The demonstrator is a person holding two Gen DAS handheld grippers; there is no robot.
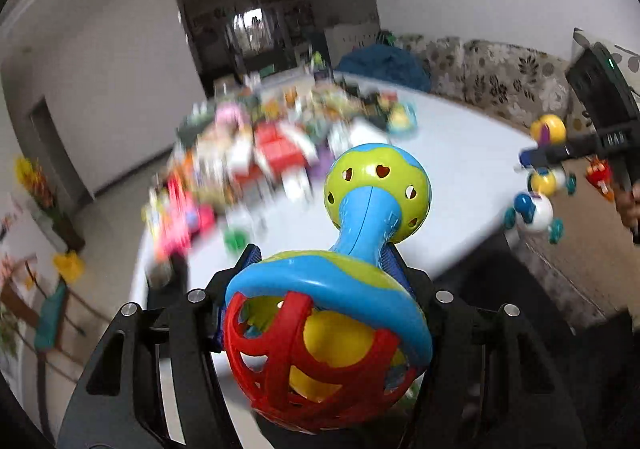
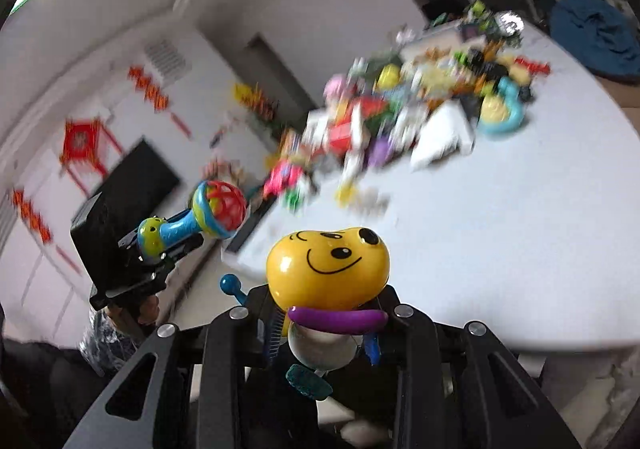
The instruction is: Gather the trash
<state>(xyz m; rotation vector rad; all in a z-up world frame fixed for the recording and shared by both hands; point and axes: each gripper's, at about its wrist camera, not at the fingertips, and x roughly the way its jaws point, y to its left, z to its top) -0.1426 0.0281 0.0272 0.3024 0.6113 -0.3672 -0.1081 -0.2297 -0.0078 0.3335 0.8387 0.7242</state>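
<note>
the left gripper point(image 1: 320, 269) is clamping the rattle point(image 1: 340, 281) at lower centre; the right gripper point(image 2: 324, 313) is pinching the bee toy point(image 2: 328, 269), which is looking top-heavy and risking twisting loose over the table point(image 2: 500, 249).

Blue-green-red rattle point(image 1: 340, 289); yellow smiling toy point(image 2: 328, 269).

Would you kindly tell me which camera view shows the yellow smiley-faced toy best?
The right wrist view: the smiley-faced toy fills the foreground, face toward the lens, clamped in the right gripper. The left wrist view shows it only small and blurred at the right edge, its face unreadable.
</note>
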